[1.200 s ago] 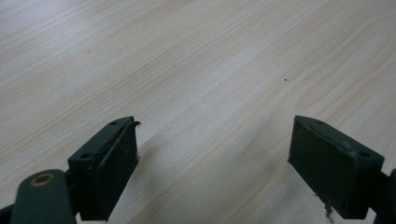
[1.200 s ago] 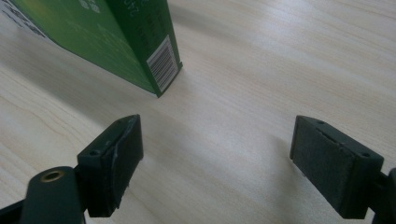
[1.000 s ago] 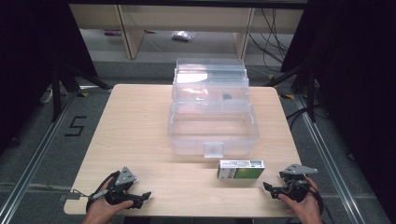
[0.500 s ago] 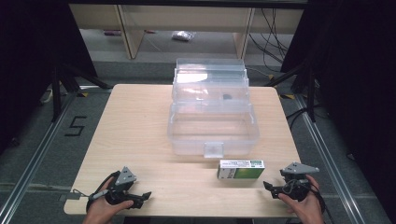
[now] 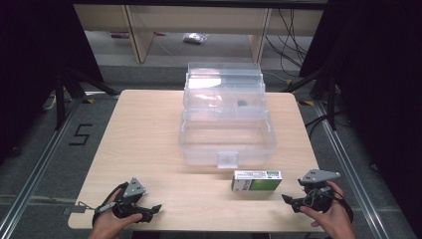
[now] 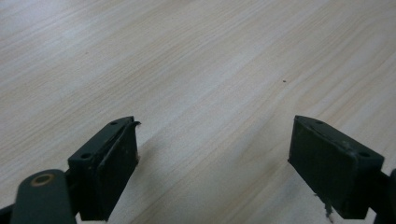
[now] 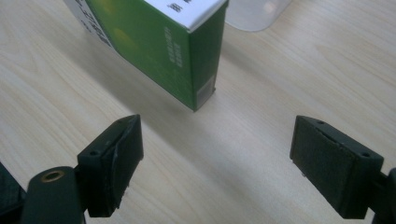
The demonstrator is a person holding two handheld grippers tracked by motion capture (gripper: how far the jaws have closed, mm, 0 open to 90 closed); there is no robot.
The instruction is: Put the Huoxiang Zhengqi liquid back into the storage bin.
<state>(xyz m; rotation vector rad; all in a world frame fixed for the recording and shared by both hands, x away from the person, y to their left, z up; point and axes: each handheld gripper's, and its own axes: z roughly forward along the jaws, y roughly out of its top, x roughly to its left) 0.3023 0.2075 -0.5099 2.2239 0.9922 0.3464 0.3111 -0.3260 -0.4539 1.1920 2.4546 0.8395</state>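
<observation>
Your right gripper [image 5: 293, 200] sits low over the table [image 5: 149, 134] with its jaws spread wide and nothing between them. Just ahead of its tips lies the green and white box [image 5: 256, 180], near but not touching; in the right gripper view the box's [image 7: 163, 51] green corner stands a little beyond the gap, closer to the left jaw. Your left gripper [image 5: 152, 211] rests well apart from the box, its jaws likewise wide apart over bare wood. Beyond the box, farther from your right gripper, stands the clear plastic case [image 5: 226, 119] with its lid raised; a small dark object [image 5: 242, 103] lies in its upper part, too small to tell. The right gripper view catches a clear edge [image 7: 254, 11] behind the box.
</observation>
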